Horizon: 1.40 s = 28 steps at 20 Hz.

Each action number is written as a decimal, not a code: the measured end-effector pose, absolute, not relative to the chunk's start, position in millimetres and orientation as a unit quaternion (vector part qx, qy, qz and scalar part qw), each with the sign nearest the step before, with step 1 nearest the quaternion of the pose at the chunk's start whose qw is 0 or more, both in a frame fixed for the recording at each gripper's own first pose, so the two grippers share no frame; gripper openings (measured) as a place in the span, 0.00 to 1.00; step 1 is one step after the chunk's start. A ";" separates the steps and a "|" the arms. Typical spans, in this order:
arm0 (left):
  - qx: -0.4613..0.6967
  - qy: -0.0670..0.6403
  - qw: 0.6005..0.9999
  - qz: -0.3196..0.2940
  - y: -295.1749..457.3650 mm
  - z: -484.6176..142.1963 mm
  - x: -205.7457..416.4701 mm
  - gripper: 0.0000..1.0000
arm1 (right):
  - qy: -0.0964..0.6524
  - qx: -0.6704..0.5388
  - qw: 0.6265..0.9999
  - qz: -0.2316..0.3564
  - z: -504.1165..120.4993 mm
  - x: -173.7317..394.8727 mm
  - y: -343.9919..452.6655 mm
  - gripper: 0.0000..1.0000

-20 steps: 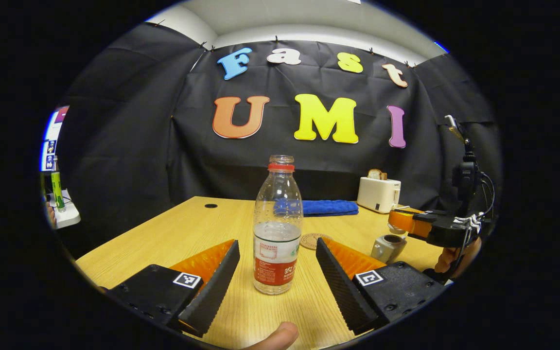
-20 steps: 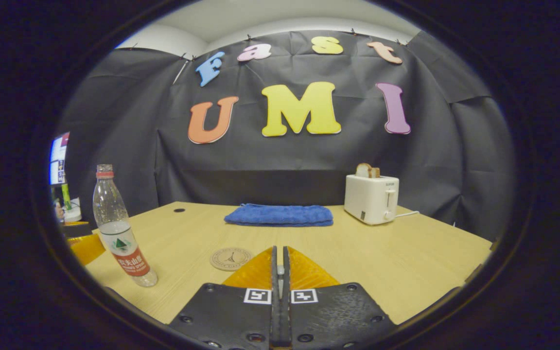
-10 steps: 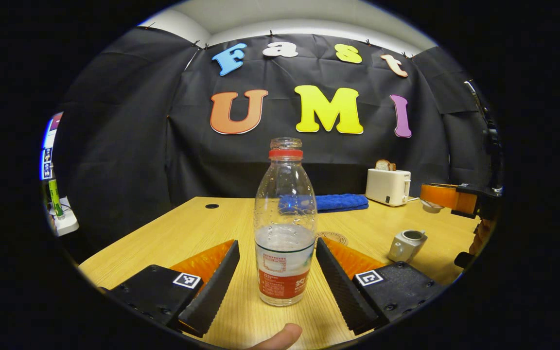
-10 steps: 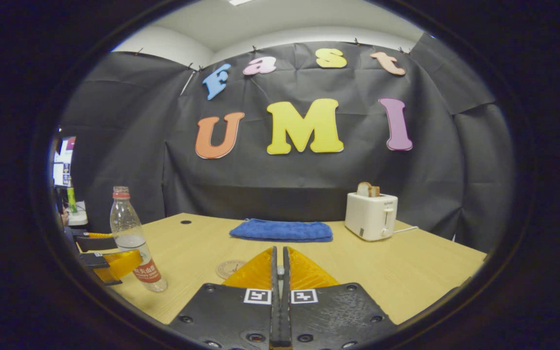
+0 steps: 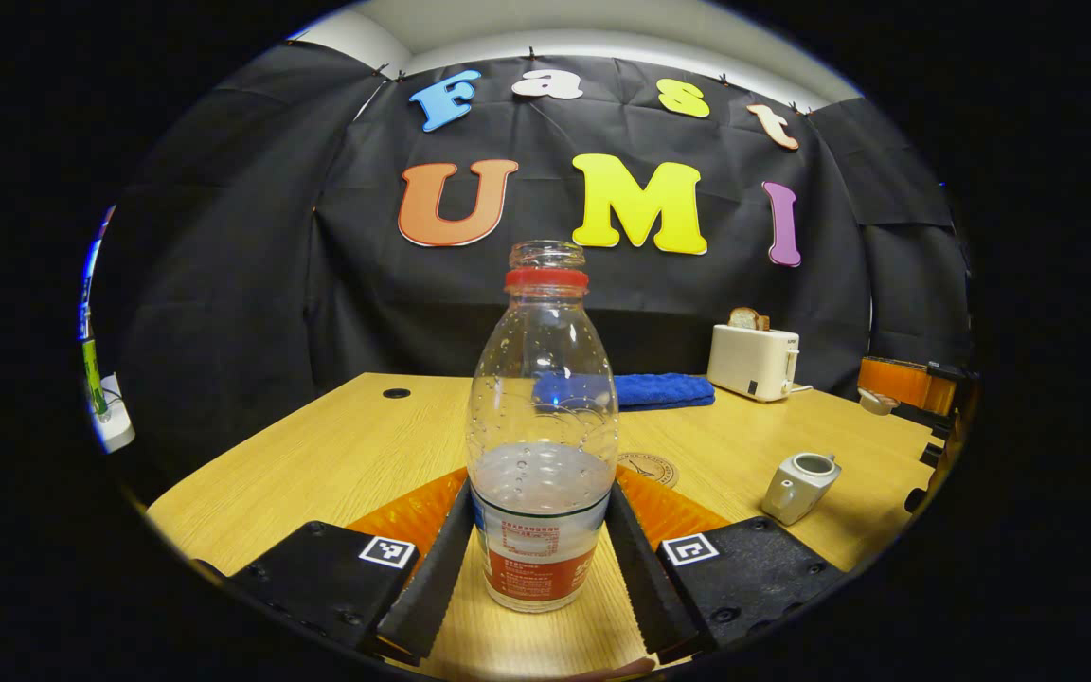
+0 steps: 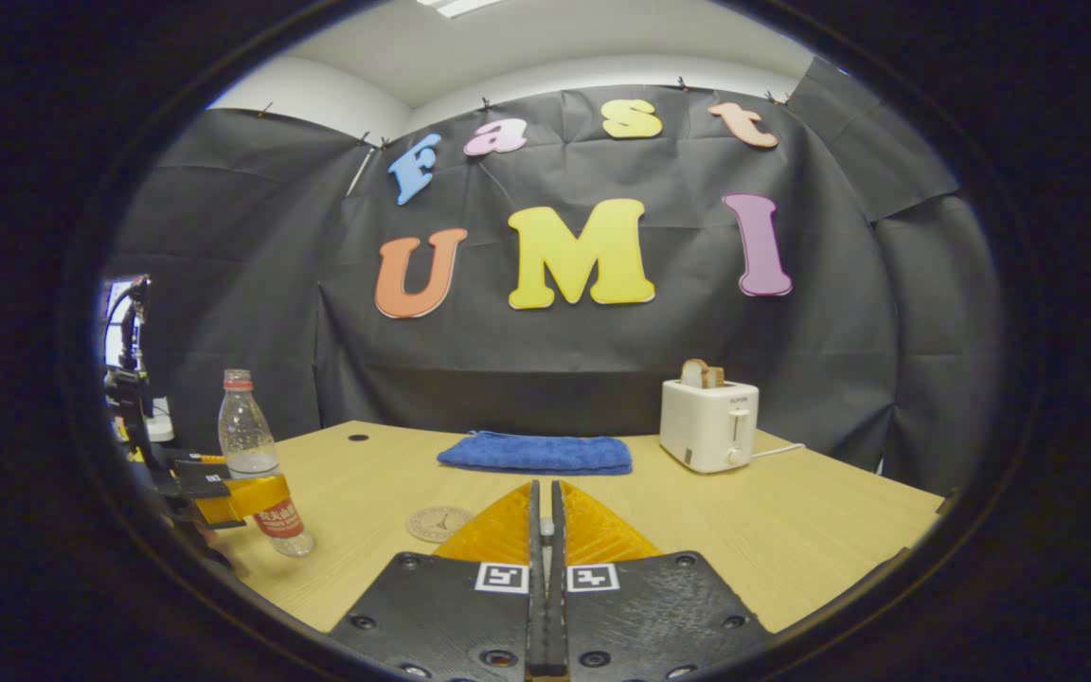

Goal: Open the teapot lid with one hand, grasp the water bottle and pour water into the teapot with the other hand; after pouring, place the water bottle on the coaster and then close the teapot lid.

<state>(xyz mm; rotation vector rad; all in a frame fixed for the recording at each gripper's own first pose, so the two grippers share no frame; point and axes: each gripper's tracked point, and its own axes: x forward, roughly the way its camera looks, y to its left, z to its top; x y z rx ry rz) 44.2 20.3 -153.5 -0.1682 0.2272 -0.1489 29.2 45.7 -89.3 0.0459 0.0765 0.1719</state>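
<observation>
Left gripper view: the left tool (image 5: pixel 541 559) stands on the table (image 5: pixel 337 455) with its two fingers (image 5: pixel 432 568) spread about as wide as the water bottle (image 5: pixel 543 445) between them. Both fingers lie against the lower part of the bottle at the label, one on each side; it looks like a grasp, though how hard they press cannot be told. The bottle stands upright on the table, clear plastic with a red ring at the neck and no cap, droplets inside, water filling less than half, a red and white label at the bottom.

Behind the bottle a round coaster (image 5: pixel 648 468) lies flat on the table, partly covered by it. To the right the small grey teapot (image 5: pixel 797 486) sits with its mouth open and no lid on it. At the far right edge the right tool's fingers are cut off by the picture's rim, with a small pale thing (image 5: pixel 877 402) at the tips that may be the lid; too small to be sure.

In the right gripper view the right tool (image 6: pixel 545 530) is clenched, its fingers nearly together with a narrow slit between them; what they hold there is hidden. The left tool (image 6: pixel 242 497) shows at the left, around the bottle (image 6: pixel 257 464). The coaster (image 6: pixel 438 523) lies just ahead. A blue towel (image 6: pixel 536 453) and a white toaster (image 6: pixel 708 424) with bread sit at the back.
</observation>
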 end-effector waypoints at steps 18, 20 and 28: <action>0.034 0.143 0.986 -0.079 -26.8 -122.0 29.8 0.72 | 0.038 0.043 0.996 0.061 -99.4 9.7 -22.4 0.00; 0.040 0.156 0.984 -0.078 -33.0 -125.6 30.4 0.72 | 0.039 0.046 0.996 0.065 -99.8 7.9 -22.3 0.00; 0.183 0.192 0.962 -0.062 -42.8 -133.4 32.4 0.71 | 0.041 0.058 0.996 0.059 -104.3 6.8 -41.0 0.00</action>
